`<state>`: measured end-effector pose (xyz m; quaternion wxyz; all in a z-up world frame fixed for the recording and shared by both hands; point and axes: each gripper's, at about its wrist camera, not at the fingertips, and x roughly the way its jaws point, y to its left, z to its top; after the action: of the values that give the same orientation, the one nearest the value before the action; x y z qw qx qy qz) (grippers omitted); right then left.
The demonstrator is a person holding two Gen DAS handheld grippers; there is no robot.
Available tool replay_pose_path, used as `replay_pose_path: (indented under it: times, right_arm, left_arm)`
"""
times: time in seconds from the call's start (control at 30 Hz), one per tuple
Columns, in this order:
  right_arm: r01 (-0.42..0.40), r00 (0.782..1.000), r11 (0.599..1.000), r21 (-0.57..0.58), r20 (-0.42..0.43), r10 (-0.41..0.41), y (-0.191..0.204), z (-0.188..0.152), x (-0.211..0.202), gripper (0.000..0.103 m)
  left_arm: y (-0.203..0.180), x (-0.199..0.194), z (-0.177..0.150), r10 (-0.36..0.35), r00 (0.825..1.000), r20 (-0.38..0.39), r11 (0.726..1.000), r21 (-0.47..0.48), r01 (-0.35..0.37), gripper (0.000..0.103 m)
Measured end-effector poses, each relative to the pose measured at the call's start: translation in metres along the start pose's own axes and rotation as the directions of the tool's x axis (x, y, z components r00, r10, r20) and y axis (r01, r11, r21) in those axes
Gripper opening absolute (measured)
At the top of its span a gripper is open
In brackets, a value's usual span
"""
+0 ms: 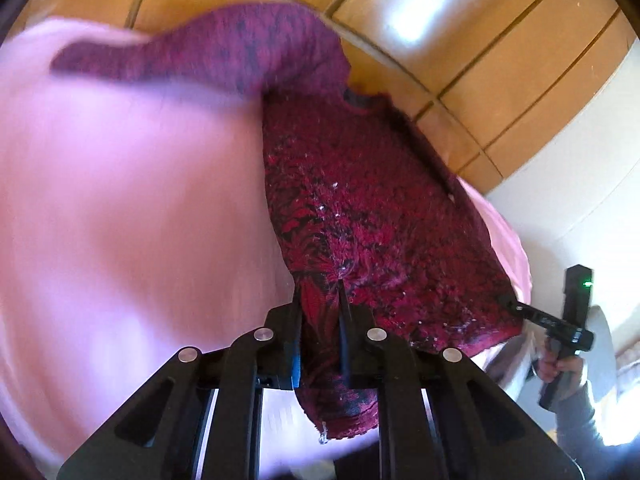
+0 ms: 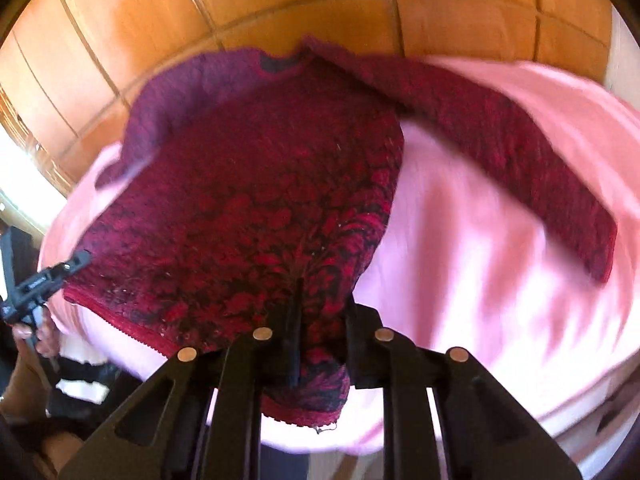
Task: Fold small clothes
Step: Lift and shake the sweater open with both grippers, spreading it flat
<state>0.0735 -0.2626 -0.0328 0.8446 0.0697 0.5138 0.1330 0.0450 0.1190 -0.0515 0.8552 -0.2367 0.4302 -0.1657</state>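
In the left wrist view, the left gripper (image 1: 320, 320) fills the bottom centre, its fingers (image 1: 290, 320) pinched onto a hem corner of the fuzzy dark-red and black patterned knit sweater (image 1: 360, 208). The cloth bunches between them and a flap hangs down below, so the grip looks firm. The sweater runs up the middle of the frame over a pale pink bed cover (image 1: 120, 208), with one sleeve (image 1: 200, 56) trailing toward the upper left. At the lower right edge the right gripper (image 1: 520, 310) clamps the other hem corner, likely so the hem stays stretched and the body flat.

In the right wrist view, the right gripper (image 2: 320, 320) sits at bottom centre, fingers (image 2: 295, 320) closed on the hem with fabric gathered between them. The sweater (image 2: 248, 200) spreads up the centre to its dark collar (image 2: 280, 62) near the top, one sleeve (image 2: 500, 160) angled to the right across the bed cover (image 2: 480, 260). The left gripper (image 2: 78, 260) holds the corner at the left edge. Orange wooden panelling (image 2: 160, 8) fills the background. Both views are blurred, which suggests motion. With both corners held, I judge the sweater is being spread out or its hem carried over for a first fold.
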Motion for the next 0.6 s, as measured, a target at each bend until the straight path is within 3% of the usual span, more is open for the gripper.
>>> replay_pose_path:
  times: [0.13,0.2,0.27,0.3,0.33,0.37,0.4,0.47,0.6]
  right_arm:
    - [-0.006,0.999,0.999,0.051,-0.039,0.008,-0.014,-0.037,0.001,0.015]
    - [-0.007,1.000,0.997,0.082,-0.022,0.009,-0.020,-0.036,-0.004,0.033]
    - [0.030,1.000,0.996,0.079,0.003,-0.031,-0.021,-0.024,-0.010,0.039]
    - [0.052,0.998,0.996,0.074,0.027,-0.054,-0.019,-0.018,-0.008,0.045]
    - [0.066,0.996,0.995,0.072,0.048,-0.070,-0.017,-0.012,-0.011,0.051]
    - [0.080,0.994,0.994,0.070,0.075,-0.085,-0.013,-0.004,-0.014,0.060]
    - [0.094,0.990,0.994,0.060,0.104,-0.100,-0.008,0.002,-0.017,0.063]
    - [0.119,0.980,0.993,0.030,0.154,-0.122,0.007,0.017,-0.015,0.067]
    - [0.058,0.983,0.998,-0.023,0.176,-0.053,0.040,0.034,0.006,0.074]
  left_arm:
    - [-0.002,-0.002,-0.031,0.006,0.999,-0.041,1.000,-0.013,-0.006,0.015]
    - [0.001,-0.005,-0.027,0.005,0.999,-0.032,0.999,-0.041,-0.006,0.021]
    - [0.006,-0.008,-0.011,0.010,1.000,0.001,0.998,-0.067,-0.009,0.032]
    - [0.013,-0.014,-0.003,0.032,0.999,0.028,0.996,-0.085,-0.030,0.044]
    - [0.022,-0.018,0.004,0.058,0.997,0.055,0.992,-0.113,-0.052,0.050]
    - [0.034,-0.022,0.018,0.087,0.993,0.085,0.986,-0.153,-0.073,0.050]
    - [0.044,-0.025,0.028,0.113,0.988,0.103,0.979,-0.179,-0.093,0.050]
    - [0.066,-0.028,0.053,0.228,0.962,0.148,0.951,-0.246,-0.187,0.055]
    - [0.114,-0.034,0.088,0.310,0.933,0.184,0.896,-0.386,-0.221,0.069]
